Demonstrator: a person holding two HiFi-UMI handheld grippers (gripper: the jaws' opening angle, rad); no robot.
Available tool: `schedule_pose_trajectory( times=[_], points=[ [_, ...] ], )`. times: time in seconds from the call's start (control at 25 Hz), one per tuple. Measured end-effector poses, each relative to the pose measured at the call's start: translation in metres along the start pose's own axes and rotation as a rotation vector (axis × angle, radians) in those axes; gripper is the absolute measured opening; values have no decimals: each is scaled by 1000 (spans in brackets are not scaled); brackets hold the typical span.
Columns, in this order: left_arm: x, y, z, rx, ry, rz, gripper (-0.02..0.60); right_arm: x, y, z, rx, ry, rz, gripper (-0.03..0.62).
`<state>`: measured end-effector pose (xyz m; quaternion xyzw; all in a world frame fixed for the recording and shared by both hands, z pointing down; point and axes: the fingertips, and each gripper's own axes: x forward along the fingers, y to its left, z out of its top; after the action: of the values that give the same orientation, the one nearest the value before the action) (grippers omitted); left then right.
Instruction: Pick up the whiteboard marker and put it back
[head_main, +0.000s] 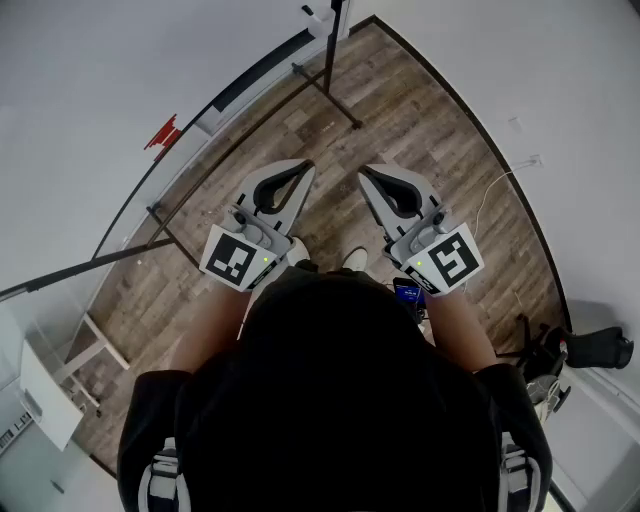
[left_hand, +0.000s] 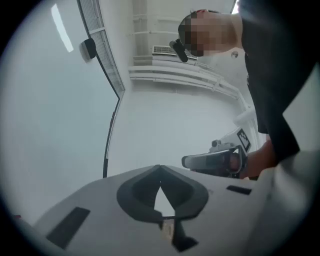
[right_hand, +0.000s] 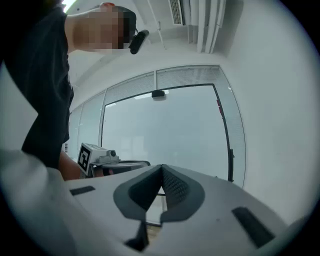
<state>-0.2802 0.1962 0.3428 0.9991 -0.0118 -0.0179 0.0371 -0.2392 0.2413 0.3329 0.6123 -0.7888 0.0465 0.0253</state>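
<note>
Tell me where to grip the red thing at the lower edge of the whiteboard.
Probably its middle, coming from the room side, since the whiteboard backs the red thing. Its exact shape is too small to tell. The left gripper, shut now, must open first.

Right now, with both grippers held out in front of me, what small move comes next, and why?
Probably open the left gripper and ease it toward the small red thing at the whiteboard edge, possibly the marker. This gripper and the right gripper are both shut and empty, and that thing lies ahead on the left.
</note>
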Motion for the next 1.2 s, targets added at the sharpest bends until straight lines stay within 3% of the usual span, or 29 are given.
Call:
schedule_pose_trajectory(
  times=[0.16,0.44,0.68,0.92,1.2],
  points=[
    [-5,-36,25,11,-88,-22,3,-29,20,8,-23,-21,9,-6],
    [-16,-66,21,23,-21,8,3,-59,36,3,-28,-13,27,-6],
    [-32,-59,24,44,-9,36,3,-48,53,2,3,-34,40,-6],
    [-52,-36,21,31,-20,17,3,-18,68,5,13,-33,32,-6],
    [-73,-2,14,35,-14,2,3,17,76,5,13,-18,-28,-6]
  ],
)
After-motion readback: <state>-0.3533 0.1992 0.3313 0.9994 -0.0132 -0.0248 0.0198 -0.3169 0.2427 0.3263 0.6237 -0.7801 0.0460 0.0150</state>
